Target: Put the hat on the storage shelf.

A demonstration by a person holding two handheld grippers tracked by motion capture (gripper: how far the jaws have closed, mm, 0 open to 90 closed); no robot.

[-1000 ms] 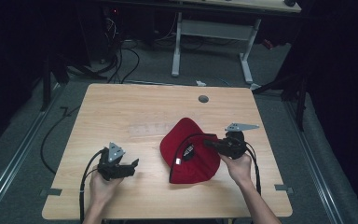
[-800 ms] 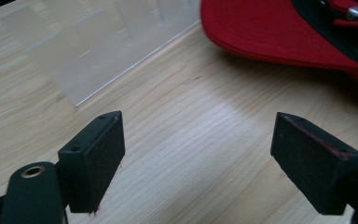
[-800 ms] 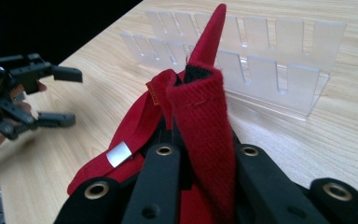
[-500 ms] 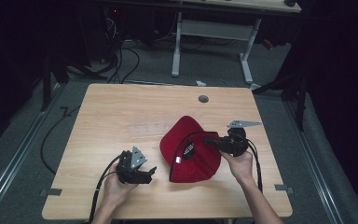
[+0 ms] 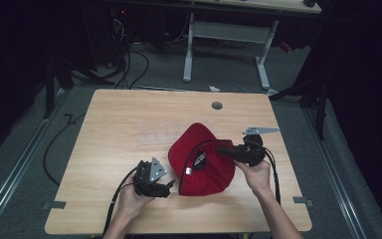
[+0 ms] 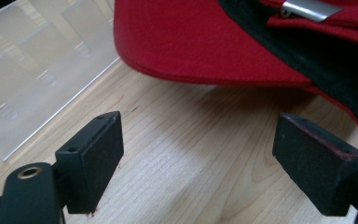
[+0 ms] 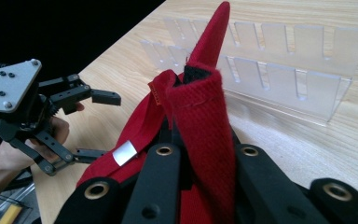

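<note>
Red cap [image 5: 201, 162] is lying on the wooden table [image 5: 129, 129], right of centre near the front edge, crown fabric bunched upward. Right gripper [image 5: 222, 150] is pinching that fabric, jaws clamped tight on it. Left gripper [image 5: 170, 184] is sitting just beside the cap's brim, jaws spread wide, nothing between them. Clear slotted acrylic rack [image 7: 279, 60] is standing behind the cap.
</note>
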